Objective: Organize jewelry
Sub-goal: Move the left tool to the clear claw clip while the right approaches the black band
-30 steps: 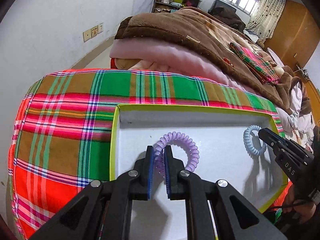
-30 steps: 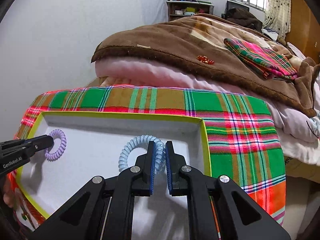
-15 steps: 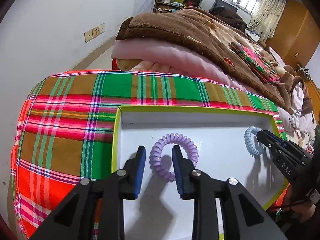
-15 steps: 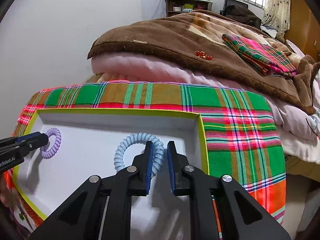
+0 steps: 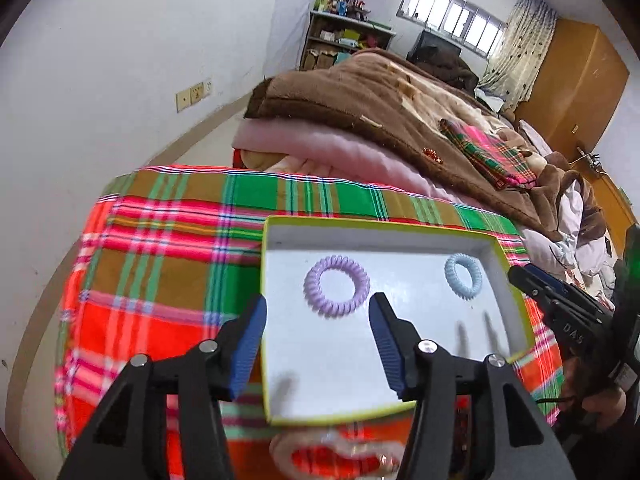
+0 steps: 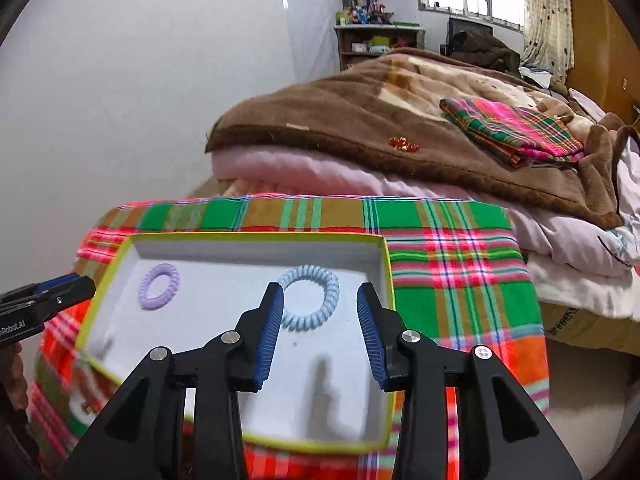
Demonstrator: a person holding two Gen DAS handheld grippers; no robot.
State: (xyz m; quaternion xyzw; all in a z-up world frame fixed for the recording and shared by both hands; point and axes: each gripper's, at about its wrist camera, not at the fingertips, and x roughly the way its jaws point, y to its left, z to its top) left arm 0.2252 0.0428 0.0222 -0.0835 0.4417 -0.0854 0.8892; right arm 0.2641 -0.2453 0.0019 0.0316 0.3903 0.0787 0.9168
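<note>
A white box with a yellow-green rim [image 5: 384, 226] [image 6: 256, 236] lies on the plaid cloth. In it lie a purple spiral hair tie [image 5: 337, 286] [image 6: 159, 287] on the left and a light blue spiral hair tie [image 5: 463, 277] [image 6: 311, 298] on the right. My left gripper [image 5: 318, 312] is open and empty, raised above and nearer than the purple tie. My right gripper [image 6: 320, 300] is open and empty, raised just short of the blue tie. Each gripper shows at the edge of the other's view: the right one [image 5: 560, 300], the left one [image 6: 48, 292].
The plaid cloth [image 5: 160, 248] covers a small table. Behind it is a bed with a brown blanket [image 6: 380, 120], a pink quilt [image 5: 340, 148] and a folded plaid cloth [image 6: 516, 128]. A pink-rimmed object [image 5: 336, 456] lies at the near edge below the box.
Both grippers opened, let go of their hair ties and pulled back and up. The ties now lie flat in the box.
</note>
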